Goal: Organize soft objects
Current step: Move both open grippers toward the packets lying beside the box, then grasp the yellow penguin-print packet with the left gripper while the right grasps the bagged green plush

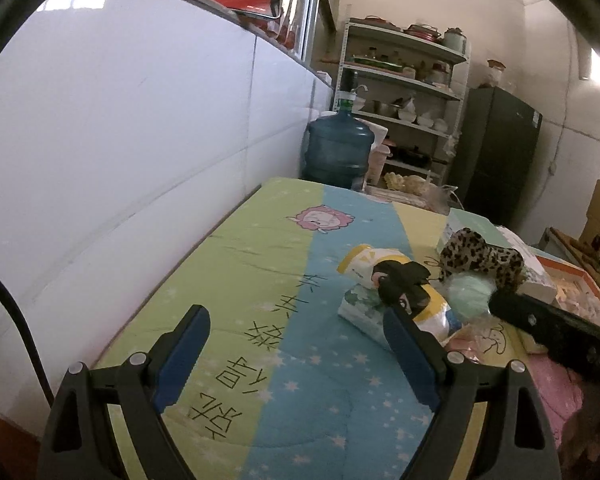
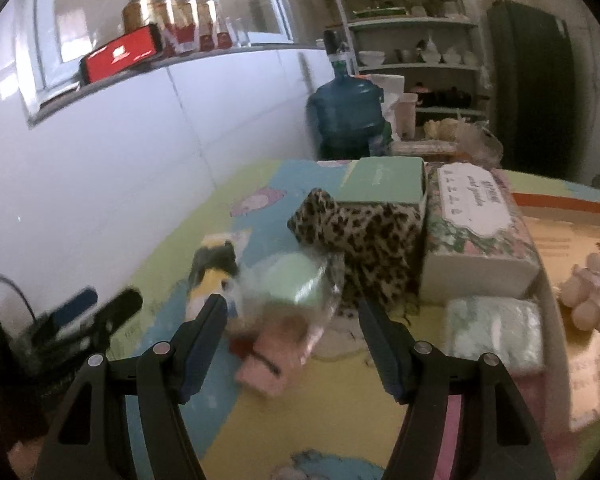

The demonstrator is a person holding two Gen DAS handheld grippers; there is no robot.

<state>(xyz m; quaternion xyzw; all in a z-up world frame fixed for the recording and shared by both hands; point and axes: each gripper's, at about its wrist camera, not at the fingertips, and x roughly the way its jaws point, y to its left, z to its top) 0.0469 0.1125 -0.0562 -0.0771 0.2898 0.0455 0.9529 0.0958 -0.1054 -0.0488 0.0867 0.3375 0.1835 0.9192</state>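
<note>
While the white tiled wall (image 1: 120, 160) fills the far left, the left hand-held gripper (image 1: 296, 356) hangs with its blue-padded jaws spread wide and holding nothing, above a quilt (image 1: 260, 280) striped green, blue and yellow that covers the counter. Further right on the quilt lies a yellow and white pouch (image 1: 380, 260) resting on a pale patterned packet (image 1: 356, 312), with a black clip-like thing (image 1: 404, 280) on top of it; what that thing is cannot be told. Just beside these sits a pale green fluffy ball (image 1: 468, 288), touching a leopard-print cloth (image 1: 480, 254). From the right edge the right hand-held gripper (image 1: 548, 320) reaches in toward the ball.

Seen from the right wrist, the right hand-held gripper (image 2: 292, 320) is open too, gripping nothing, its fingers either side of a blurred clear bag (image 2: 300, 284) with something green inside and a pink piece (image 2: 272, 360) below. Behind the bag the leopard-print cloth (image 2: 364, 240) leans against a mint green box (image 2: 384, 182) and a flowered tissue box (image 2: 476, 232). A soft white pack (image 2: 496, 332) lies near the tissue box, and a pale pink plush toy (image 2: 588, 292) sits at the far right on an orange tray (image 2: 560, 208).
</note>
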